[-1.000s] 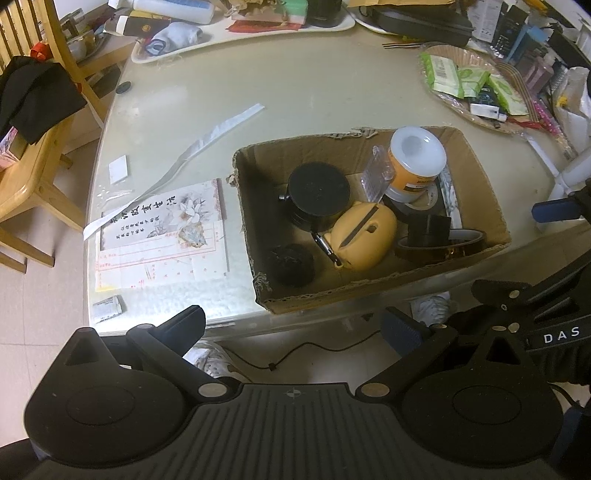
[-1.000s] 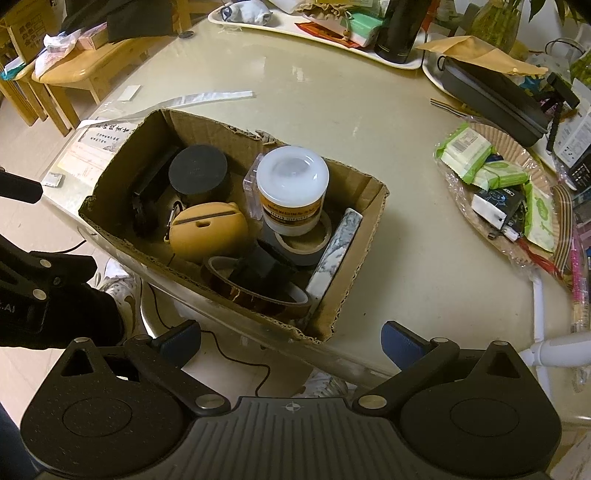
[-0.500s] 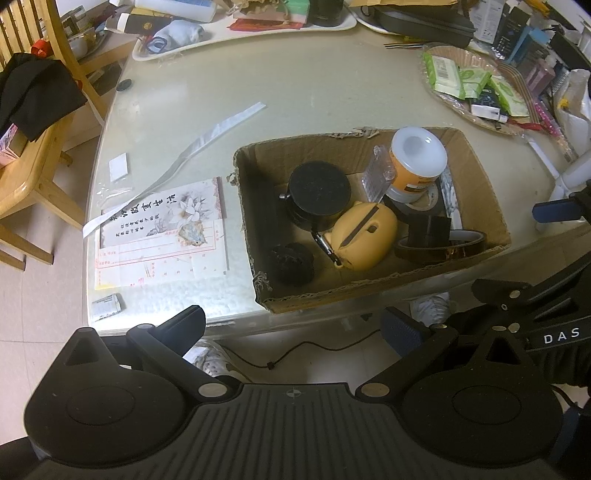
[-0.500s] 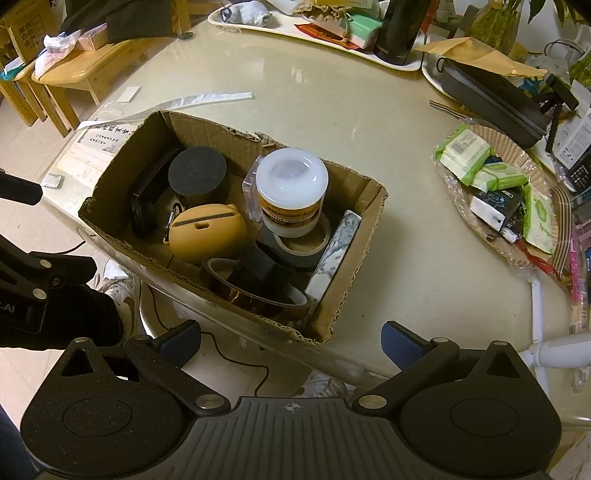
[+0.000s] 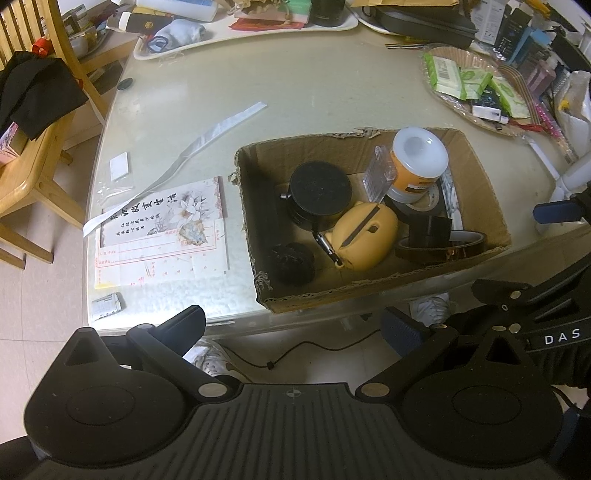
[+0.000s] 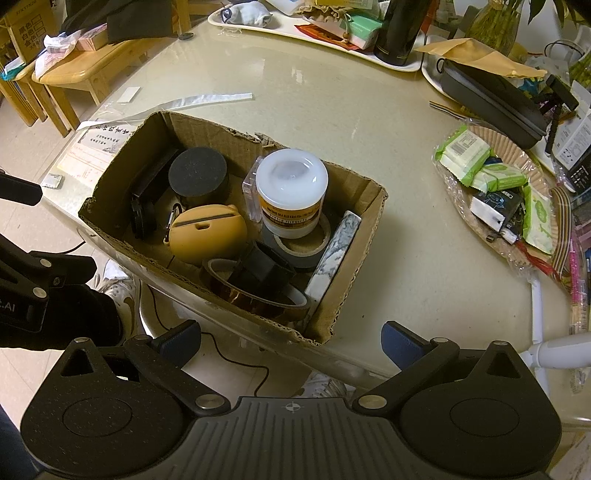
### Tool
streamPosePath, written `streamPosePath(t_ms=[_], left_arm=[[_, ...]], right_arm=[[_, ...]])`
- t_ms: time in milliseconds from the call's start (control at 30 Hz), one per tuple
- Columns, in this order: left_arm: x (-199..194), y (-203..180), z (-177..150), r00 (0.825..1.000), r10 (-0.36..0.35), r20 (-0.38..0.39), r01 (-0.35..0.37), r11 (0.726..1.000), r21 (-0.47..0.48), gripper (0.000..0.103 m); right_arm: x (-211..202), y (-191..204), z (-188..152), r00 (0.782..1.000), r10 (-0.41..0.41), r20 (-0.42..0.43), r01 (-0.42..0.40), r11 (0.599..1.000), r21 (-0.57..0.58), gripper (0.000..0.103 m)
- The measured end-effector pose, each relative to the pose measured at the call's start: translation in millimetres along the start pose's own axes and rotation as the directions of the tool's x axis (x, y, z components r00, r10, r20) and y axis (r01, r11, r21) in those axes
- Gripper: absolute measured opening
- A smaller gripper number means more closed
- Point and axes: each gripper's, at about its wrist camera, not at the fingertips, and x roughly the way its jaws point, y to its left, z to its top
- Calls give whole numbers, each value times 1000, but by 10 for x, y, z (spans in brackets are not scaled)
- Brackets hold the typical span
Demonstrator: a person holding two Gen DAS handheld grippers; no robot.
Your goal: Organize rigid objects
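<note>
A cardboard box [image 5: 469, 258] [image 6: 110, 221] sits at the table's near edge. In it lie a white-lidded orange jar [image 5: 419, 162] [image 6: 291, 192], a black round tin [image 5: 319, 192] [image 6: 197, 171], a tan earbud case [image 5: 364, 230] [image 6: 208, 232], an amber tape roll [image 5: 439, 249] [image 6: 255, 295], a grey tape roll [image 6: 299, 247], a small black lid [image 5: 291, 260] and a marbled block [image 6: 334, 254]. My left gripper [image 5: 291, 328] is open and empty, held off the table below the box. My right gripper [image 6: 291, 338] is open and empty, near the box's near corner.
A printed paper [image 5: 162, 229], a clear strip [image 5: 207, 133] and a small packet [image 5: 107, 304] lie left of the box. A basket of green packets [image 6: 495, 192] sits right. Trays [image 6: 314, 26], a black case [image 6: 491, 99] and wooden chairs [image 5: 33, 147] ring the table.
</note>
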Motion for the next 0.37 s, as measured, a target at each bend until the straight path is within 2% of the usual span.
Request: streamPosePath(t_ms=[167,267,367], left_arm=[[7,26,0,1000,-12,-10,12,1000,-20,103],[-4,86,-7,998,-66,-10,65,996,-68,103],[-15,54,-8,999,-46,2,46,998,-53,103]], right_arm=[[1,-1,0,1000,0,0,0,1000,0,103],[-1,-2,0,1000,1,1,-1,1000,-1,103],[1,0,-1,1000,0,1,0,1000,1,103]])
